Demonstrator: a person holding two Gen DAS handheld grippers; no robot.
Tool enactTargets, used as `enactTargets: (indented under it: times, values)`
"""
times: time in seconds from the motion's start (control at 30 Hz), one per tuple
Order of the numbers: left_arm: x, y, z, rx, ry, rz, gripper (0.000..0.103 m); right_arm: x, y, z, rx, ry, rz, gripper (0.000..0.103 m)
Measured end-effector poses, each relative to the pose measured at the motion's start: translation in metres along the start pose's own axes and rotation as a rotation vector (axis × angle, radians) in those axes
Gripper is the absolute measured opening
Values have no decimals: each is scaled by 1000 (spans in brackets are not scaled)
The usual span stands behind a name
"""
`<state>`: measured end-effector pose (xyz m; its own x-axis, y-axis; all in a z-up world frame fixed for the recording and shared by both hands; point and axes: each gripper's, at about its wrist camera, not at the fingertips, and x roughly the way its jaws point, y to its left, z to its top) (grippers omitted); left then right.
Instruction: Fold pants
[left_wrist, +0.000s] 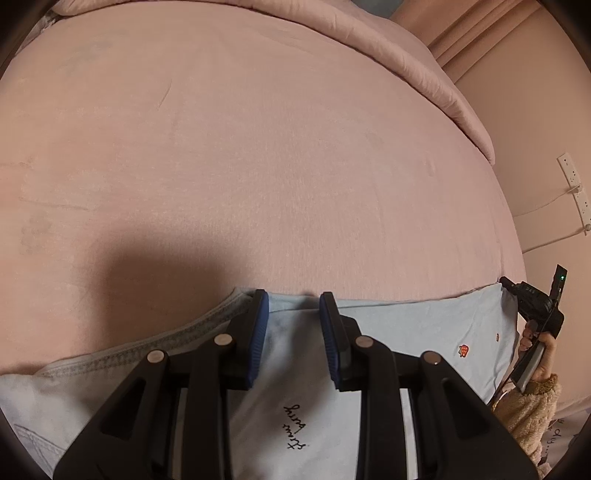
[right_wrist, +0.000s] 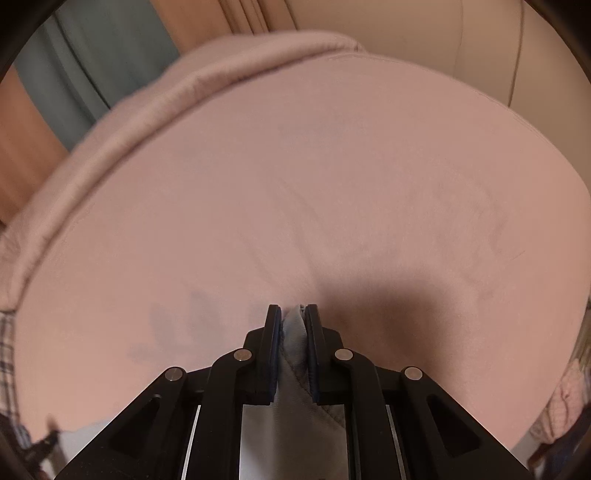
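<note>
Pants (left_wrist: 406, 332), pale blue, lie on the pink bed (left_wrist: 258, 147) at its near edge. The right claw (right_wrist: 291, 317) pinches a bunched edge; the left claw (left_wrist: 293, 299) stands parted over the cloth, gripping nothing. Lifting with 1 corner held could skew the fold.

One pants (left_wrist: 424, 332), two grippers, left (left_wrist: 294, 299) and right (right_wrist: 291, 309), one bed (left_wrist: 258, 166), one power strip (left_wrist: 576, 188).

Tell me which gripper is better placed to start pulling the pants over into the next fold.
Right. The right gripper is pinched on the pants edge, while the left gripper stands open over flat cloth.
</note>
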<state>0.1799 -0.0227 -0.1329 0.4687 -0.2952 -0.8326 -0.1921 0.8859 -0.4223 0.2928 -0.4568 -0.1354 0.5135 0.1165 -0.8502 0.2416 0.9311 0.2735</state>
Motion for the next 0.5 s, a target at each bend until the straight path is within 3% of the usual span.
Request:
enactTargets:
  times: [0.07, 0.13, 0.2, 0.27, 0.37, 0.5]
  values:
    - [-12, 4, -9, 1, -3, 7, 30, 1, 2, 4, -1, -7, -9, 11]
    - [-23, -2, -14, 6, -11, -14, 48, -9, -1, 9, 8, -5, -9, 18]
    - [-35, -6, -24, 4, -10, -61, 56, -22, -4, 12, 21, -24, -1, 27]
    - [-46, -12, -38, 6, -7, -117, 56, -48, -23, -5, 26, -42, -9, 44]
    - [-49, -21, -59, 29, 26, -145, 57, -71, -47, -24, 58, -59, -4, 47]
    - [-46, -30, -88, 75, 92, -142, 56, -78, -76, -51, 125, -17, -1, 47]
